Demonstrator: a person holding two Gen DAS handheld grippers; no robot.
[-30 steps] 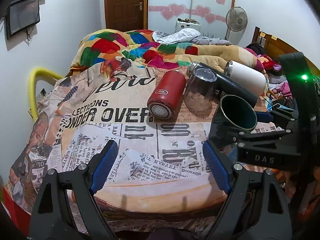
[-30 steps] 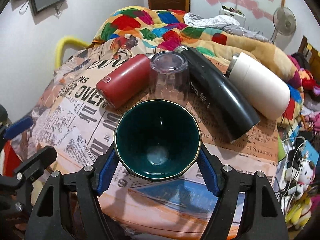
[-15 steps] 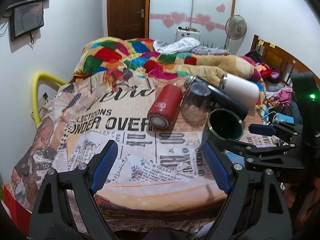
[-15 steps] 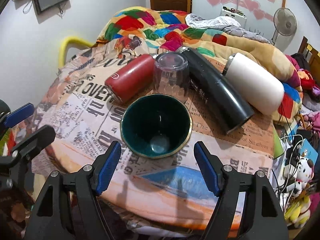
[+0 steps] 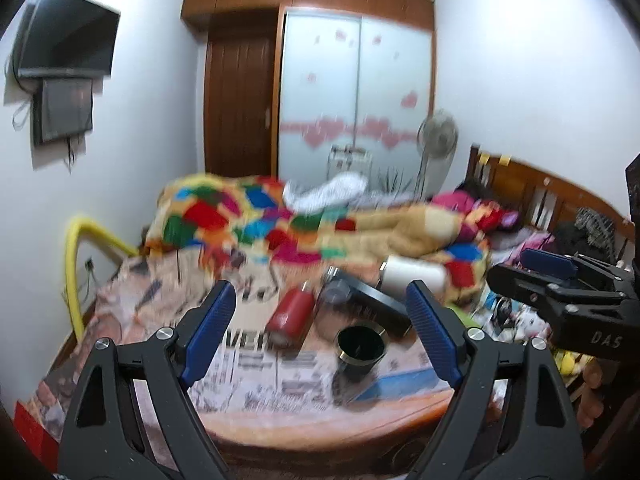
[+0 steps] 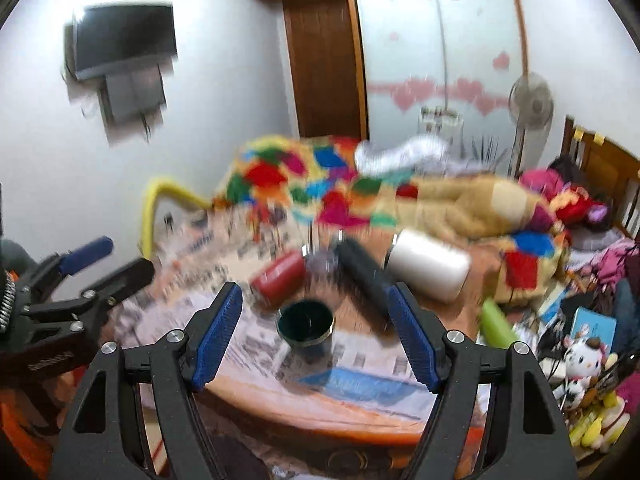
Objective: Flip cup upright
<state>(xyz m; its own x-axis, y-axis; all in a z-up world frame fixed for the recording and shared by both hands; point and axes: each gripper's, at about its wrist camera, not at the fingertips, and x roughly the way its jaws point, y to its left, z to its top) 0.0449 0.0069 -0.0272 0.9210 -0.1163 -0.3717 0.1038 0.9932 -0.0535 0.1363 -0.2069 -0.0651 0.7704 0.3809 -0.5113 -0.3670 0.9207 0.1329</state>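
Observation:
The dark green cup (image 5: 361, 350) with a gold rim stands upright, mouth up, on the newspaper-print cloth of the round table (image 5: 280, 380); it also shows in the right wrist view (image 6: 306, 328). My left gripper (image 5: 320, 332) is open and empty, well back from the table. My right gripper (image 6: 314, 330) is open and empty, also drawn back from the cup; its fingers (image 5: 548, 266) show at the right edge of the left wrist view. Both views are blurred.
Behind the cup lie a red bottle (image 6: 278, 282), an upside-down clear glass (image 6: 322, 264), a black flask (image 6: 366, 276) and a white flask (image 6: 428, 270). A bed with a colourful quilt (image 6: 320, 184) is beyond. Toys and clutter (image 6: 580, 356) lie at the right.
My right gripper opened, let go of the cup and left it upright on the table. Both grippers have pulled back and up, so the table looks smaller and farther.

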